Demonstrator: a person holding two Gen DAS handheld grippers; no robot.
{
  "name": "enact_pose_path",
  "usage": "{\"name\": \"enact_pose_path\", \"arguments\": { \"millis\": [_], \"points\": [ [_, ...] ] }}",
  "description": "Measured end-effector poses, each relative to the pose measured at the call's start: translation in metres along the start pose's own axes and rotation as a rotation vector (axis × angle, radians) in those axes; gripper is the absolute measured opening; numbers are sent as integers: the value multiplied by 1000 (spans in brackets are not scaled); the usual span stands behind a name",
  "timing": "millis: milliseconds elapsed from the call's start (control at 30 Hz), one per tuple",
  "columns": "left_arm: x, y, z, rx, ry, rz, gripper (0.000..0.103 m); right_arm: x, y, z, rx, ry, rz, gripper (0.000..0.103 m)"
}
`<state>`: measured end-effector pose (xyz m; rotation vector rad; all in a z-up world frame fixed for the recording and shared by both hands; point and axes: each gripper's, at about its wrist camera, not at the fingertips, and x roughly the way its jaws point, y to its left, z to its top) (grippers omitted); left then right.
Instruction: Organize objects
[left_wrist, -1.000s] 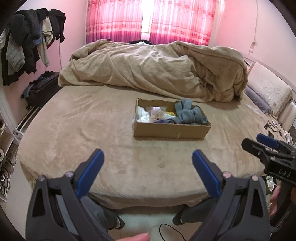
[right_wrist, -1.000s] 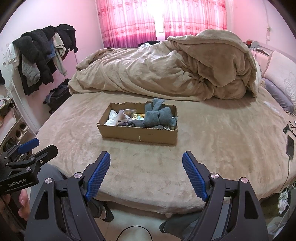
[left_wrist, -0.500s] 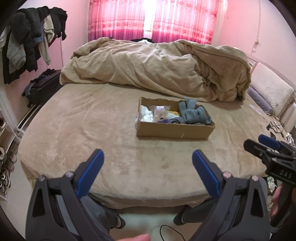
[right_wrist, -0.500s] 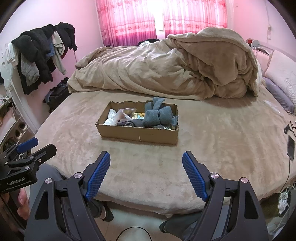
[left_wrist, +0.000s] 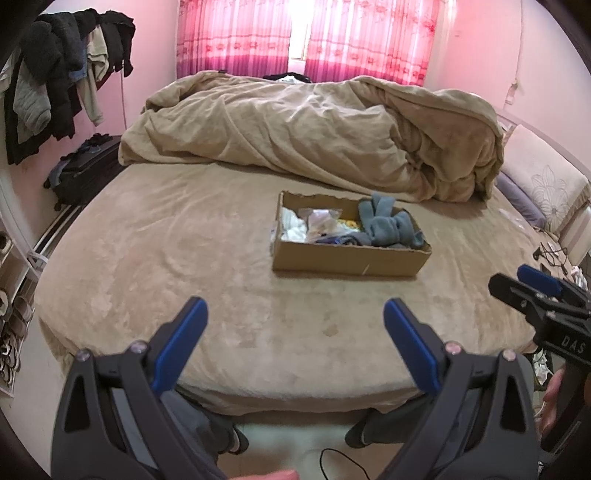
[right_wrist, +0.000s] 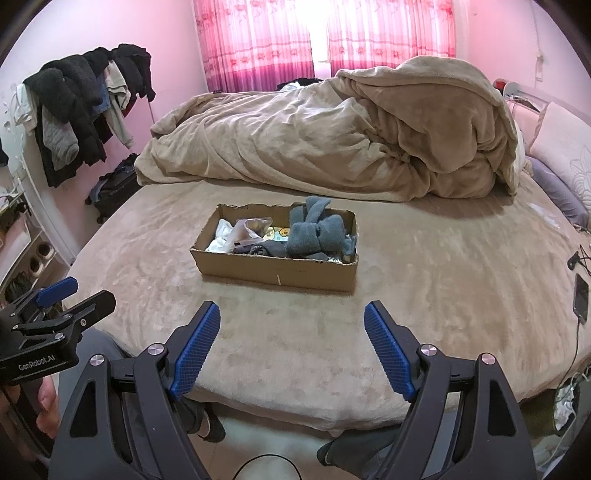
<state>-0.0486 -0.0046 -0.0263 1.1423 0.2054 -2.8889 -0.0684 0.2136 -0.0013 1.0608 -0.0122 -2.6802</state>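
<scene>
While both claws gape at bed (left_wrist: 147, 258) edge, box (right_wrist: 273, 271) sits mid-bed.

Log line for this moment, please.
left tool open, empty | right tool open, empty | cardboard box on bed, untouched

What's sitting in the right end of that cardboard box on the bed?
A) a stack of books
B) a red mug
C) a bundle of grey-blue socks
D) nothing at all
C: a bundle of grey-blue socks fills the right end of the cardboard box, beside white cloth and a clear plastic bag.
</scene>
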Motion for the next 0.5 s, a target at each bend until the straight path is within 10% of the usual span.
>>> {"name": "enact_pose_path", "arguments": {
  "millis": [500],
  "points": [
    [22,-4,2,17,25,-13,97,17,-8,5,4,22,12,83]
  ]
}}
